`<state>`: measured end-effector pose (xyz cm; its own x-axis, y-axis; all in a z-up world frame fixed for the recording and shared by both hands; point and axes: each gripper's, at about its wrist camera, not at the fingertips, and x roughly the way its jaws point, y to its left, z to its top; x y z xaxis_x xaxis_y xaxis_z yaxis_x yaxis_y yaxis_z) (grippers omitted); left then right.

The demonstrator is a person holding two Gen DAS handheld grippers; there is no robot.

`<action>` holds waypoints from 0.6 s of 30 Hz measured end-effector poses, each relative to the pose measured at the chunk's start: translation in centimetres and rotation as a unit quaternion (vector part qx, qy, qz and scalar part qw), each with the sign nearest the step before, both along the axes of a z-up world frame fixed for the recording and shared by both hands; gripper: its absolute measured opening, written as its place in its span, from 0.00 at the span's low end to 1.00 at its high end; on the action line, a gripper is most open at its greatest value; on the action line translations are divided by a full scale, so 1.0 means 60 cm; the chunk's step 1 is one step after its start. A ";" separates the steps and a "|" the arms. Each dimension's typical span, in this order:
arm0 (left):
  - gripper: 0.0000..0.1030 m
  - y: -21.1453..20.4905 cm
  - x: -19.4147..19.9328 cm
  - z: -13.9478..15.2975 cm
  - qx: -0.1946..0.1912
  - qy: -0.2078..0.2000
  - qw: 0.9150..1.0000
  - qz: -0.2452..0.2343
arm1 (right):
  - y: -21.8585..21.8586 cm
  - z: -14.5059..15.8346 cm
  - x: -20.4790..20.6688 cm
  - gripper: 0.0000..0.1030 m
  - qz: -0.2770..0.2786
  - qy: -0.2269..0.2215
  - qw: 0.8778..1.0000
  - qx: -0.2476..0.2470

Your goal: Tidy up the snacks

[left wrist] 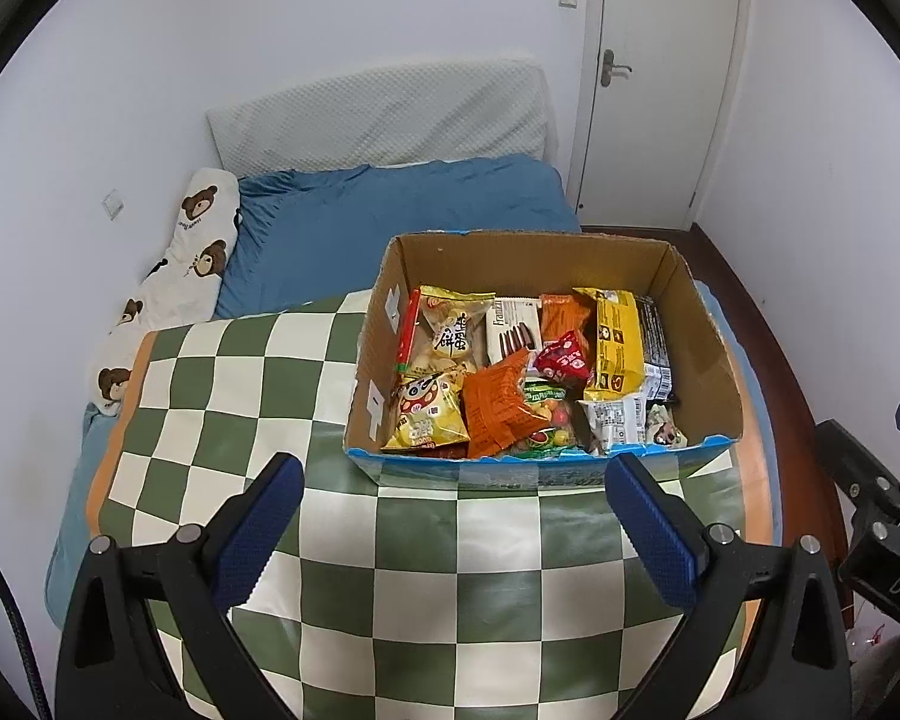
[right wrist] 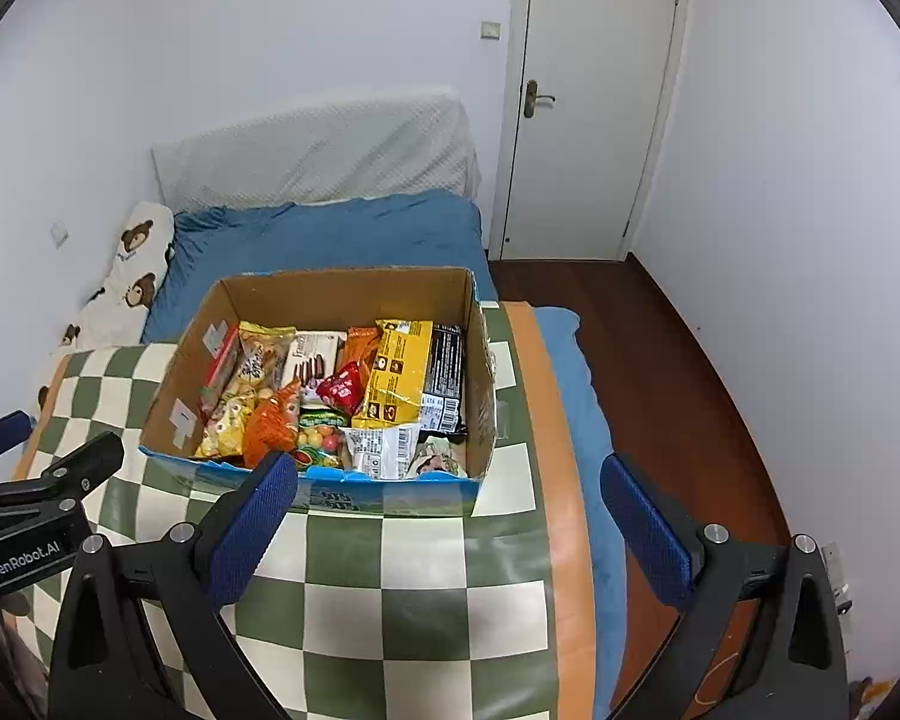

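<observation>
The cardboard box (left wrist: 546, 360) sits on the checkered cloth (left wrist: 390, 570) spread over the bed (left wrist: 390, 210), toward the cloth's far right corner in the left wrist view, its flaps gone and its top open. It is packed tight with snacks: a yellow biscuit bag (left wrist: 450, 330) at the far left, a smaller yellow bag (left wrist: 429, 414) in front of it, an orange packet (left wrist: 498, 408) lying across the middle, a white wafer pack (left wrist: 513, 330), a small red packet (left wrist: 564, 357), a tall yellow bag (left wrist: 618, 342) beside a black wrapper (left wrist: 654, 342) against the right wall, and a bag of coloured sweets (left wrist: 546, 414) near the front edge.

The left gripper (left wrist: 456, 534) hovers over bare cloth just short of the box's front wall, fingers (left wrist: 258, 528) spread wide, holding nothing. The right gripper (right wrist: 450, 528) hangs near the cloth's right edge, also spread wide and empty; its left finger (right wrist: 252, 528) overlaps the box's front left corner in the right wrist view, covering part of the rim there.

Beyond the box lies a blue sheet (right wrist: 330, 240), a white pillow (right wrist: 312, 150) propped against the wall, and a bear-print cushion (left wrist: 192, 252) along the bed's left edge. A closed white door (right wrist: 594, 96) stands past the bed's far right corner, and dark wood floor (right wrist: 660, 360) runs along the right side.
</observation>
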<state>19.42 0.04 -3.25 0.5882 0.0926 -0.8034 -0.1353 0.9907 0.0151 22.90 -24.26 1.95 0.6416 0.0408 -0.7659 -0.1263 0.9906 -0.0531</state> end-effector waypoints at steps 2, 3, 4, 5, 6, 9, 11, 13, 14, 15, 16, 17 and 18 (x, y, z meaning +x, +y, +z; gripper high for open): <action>1.00 0.001 0.005 -0.004 -0.002 0.003 1.000 0.000 | 0.002 -0.009 0.007 1.00 0.001 0.007 1.000 0.000; 1.00 0.001 0.007 -0.005 -0.003 0.003 1.000 0.000 | 0.004 -0.013 0.010 1.00 0.001 0.009 1.000 0.000; 1.00 0.001 0.008 -0.005 -0.003 0.002 1.000 0.000 | 0.005 -0.014 0.012 1.00 0.001 0.010 1.000 0.000; 1.00 0.001 0.009 -0.004 -0.003 0.001 1.000 0.001 | 0.006 -0.017 0.015 1.00 0.001 0.011 1.000 -0.002; 1.00 0.001 0.010 -0.003 -0.003 0.000 1.000 0.001 | 0.007 -0.019 0.017 1.00 0.001 0.011 1.000 -0.002; 1.00 0.003 0.012 -0.001 -0.005 -0.003 1.000 0.002 | 0.011 -0.020 0.020 1.00 0.001 0.012 1.000 -0.002; 1.00 0.003 0.013 0.000 -0.004 -0.004 1.000 0.002 | 0.010 -0.020 0.019 1.00 0.001 0.012 1.000 -0.002; 1.00 0.001 0.011 0.001 -0.003 -0.007 1.000 0.001 | 0.011 -0.021 0.021 1.00 0.000 0.012 1.000 -0.002; 1.00 0.001 0.011 0.001 -0.002 -0.006 1.000 0.000 | 0.011 -0.021 0.021 1.00 0.000 0.012 1.000 -0.001; 1.00 0.001 0.010 0.001 -0.003 -0.006 1.000 -0.001 | 0.010 -0.021 0.021 1.00 0.000 0.012 1.000 0.000; 1.00 0.002 0.009 0.001 -0.005 -0.006 1.000 0.000 | 0.010 -0.022 0.022 1.00 0.000 0.013 1.000 0.001; 1.00 0.002 0.009 0.001 -0.006 -0.005 1.000 0.000 | 0.010 -0.022 0.023 1.00 0.000 0.014 1.000 0.001; 1.00 0.003 0.009 0.001 -0.007 -0.004 1.000 0.000 | 0.010 -0.022 0.023 1.00 0.000 0.014 1.000 0.001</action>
